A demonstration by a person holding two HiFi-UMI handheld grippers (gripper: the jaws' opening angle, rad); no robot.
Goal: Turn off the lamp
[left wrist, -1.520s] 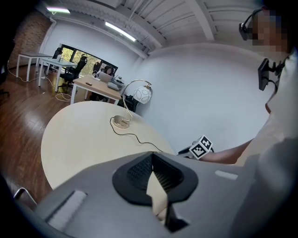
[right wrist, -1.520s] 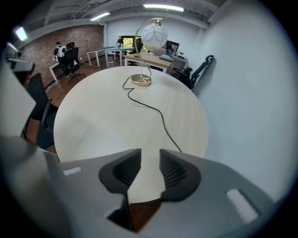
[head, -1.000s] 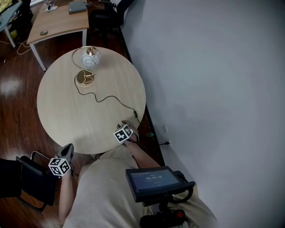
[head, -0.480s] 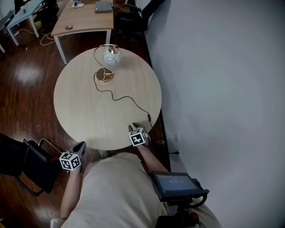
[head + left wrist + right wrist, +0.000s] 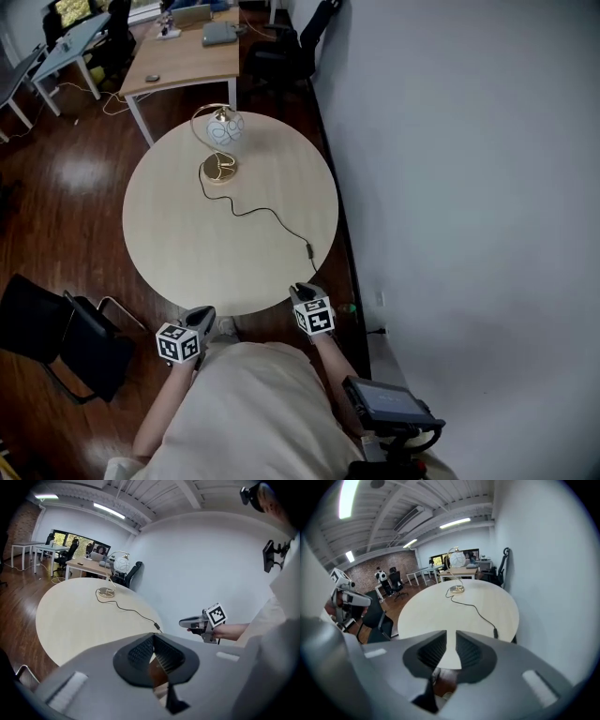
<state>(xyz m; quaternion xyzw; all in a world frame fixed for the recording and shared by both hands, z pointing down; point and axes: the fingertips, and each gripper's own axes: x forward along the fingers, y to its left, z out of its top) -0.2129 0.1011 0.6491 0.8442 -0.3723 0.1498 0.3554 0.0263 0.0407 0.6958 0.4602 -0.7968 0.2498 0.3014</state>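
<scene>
Left gripper view shows the left gripper (image 5: 152,649) with its two black pads pressed together at the tips, and nothing sits between them. Its point is just off the near edge of the round table (image 5: 178,253), over the brown wood floor (image 5: 66,178), and it touches nothing. The right gripper (image 5: 450,651) has its pads a little way apart, with a thin gap through which the table top shows. Its jaws have just been closing, but nothing is between them and it holds nothing. It is by the near right edge of the table. Close in front of it, a small dark block (image 5: 308,250) sits on a thin black cord (image 5: 267,212) that lies on the table. The cord winds across the table top to the lamp (image 5: 223,127) on the far side, well apart from both grippers. The lamp has a white ball shade, a gold ring and a round gold foot. Behind the table stands a wood desk (image 5: 183,64). A black chair (image 5: 56,337) is on the left, and a big white wall (image 5: 469,187) is on the right.
</scene>
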